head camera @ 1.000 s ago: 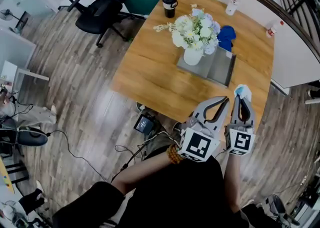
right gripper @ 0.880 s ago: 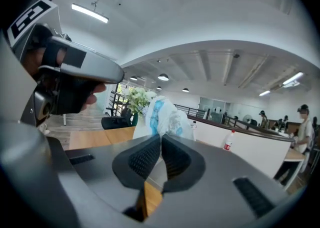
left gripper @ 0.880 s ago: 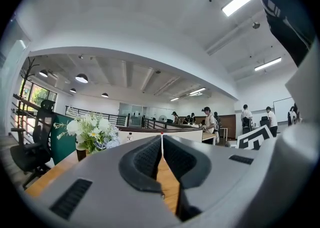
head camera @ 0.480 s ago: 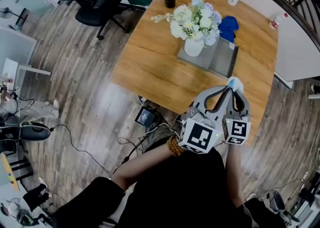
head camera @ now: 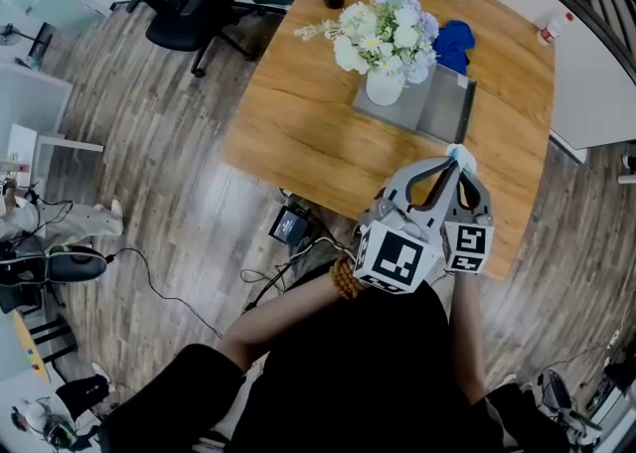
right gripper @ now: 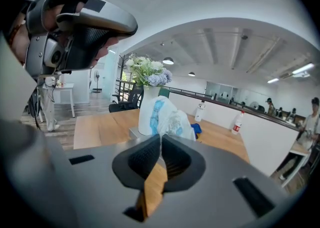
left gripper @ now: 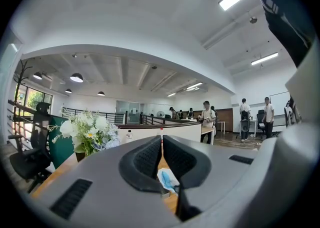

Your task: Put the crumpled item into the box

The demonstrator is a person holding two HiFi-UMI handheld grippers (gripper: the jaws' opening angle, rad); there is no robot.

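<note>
Head view: vase on grey box

Wooden table ahead of the left gripper; black office chair far ahead-left; grey plank floor leftward.

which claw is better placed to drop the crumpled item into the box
Right. The right claw is shut on the crumpled white-and-blue item, with the grey box ahead on the table. The left claw is shut and holds nothing.
</note>
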